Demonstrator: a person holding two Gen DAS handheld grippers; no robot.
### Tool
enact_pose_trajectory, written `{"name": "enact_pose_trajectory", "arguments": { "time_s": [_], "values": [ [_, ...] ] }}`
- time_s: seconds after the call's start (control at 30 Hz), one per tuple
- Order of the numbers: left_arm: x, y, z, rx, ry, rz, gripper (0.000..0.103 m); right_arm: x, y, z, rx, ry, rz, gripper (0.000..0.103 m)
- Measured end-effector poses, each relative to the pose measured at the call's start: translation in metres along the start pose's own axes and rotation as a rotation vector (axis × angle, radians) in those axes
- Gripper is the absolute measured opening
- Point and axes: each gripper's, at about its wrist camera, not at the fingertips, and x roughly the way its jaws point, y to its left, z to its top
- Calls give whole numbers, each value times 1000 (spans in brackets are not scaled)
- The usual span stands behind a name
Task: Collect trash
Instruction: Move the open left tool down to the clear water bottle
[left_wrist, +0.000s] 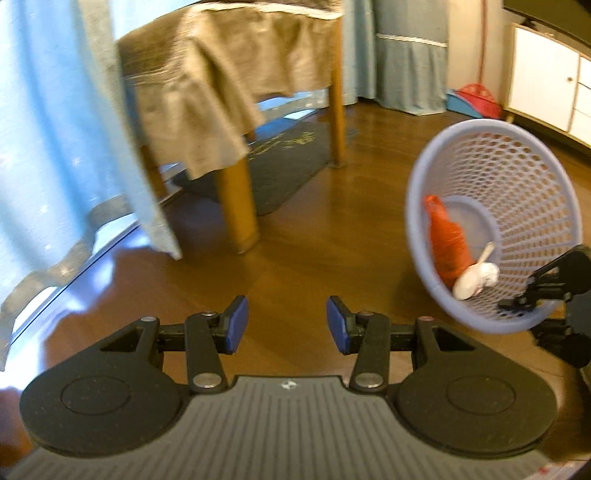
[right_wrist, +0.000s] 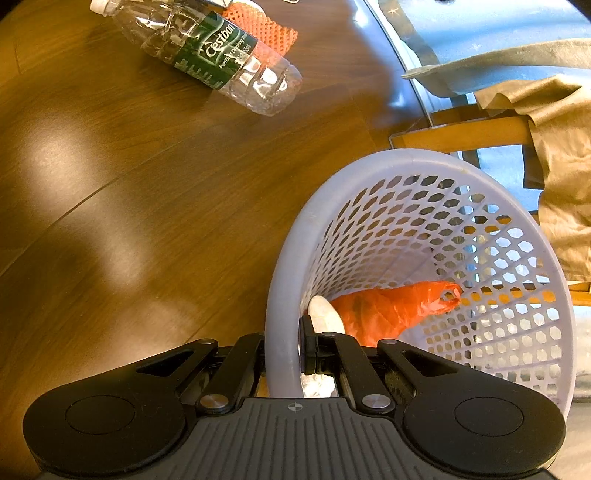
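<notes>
Lavender mesh basket (right_wrist: 373, 192) tilted, rim pinched by right gripper (right_wrist: 282, 354); orange bag (right_wrist: 388, 308) inside. Left gripper (left_wrist: 287, 325) spread, empty. Clear water bottle (right_wrist: 207, 51) lies on wooden floor (right_wrist: 129, 206).

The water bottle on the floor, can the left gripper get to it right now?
Probably yes. The left gripper is open and empty, and the Cestbon water bottle lies uncovered on bare wood floor. It is outside the left view, though, so the approach can't be confirmed.
</notes>
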Motion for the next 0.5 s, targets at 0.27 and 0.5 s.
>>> {"name": "enact_pose_trajectory", "arguments": {
  "time_s": [0.27,0.5],
  "values": [
    [-14,37,-43,-86,94,47,53,0,0,0,0,0,0,0],
    [-26,41,-88,-103,178,37,55,0,0,0,-6,-1,1,0]
  ]
}}
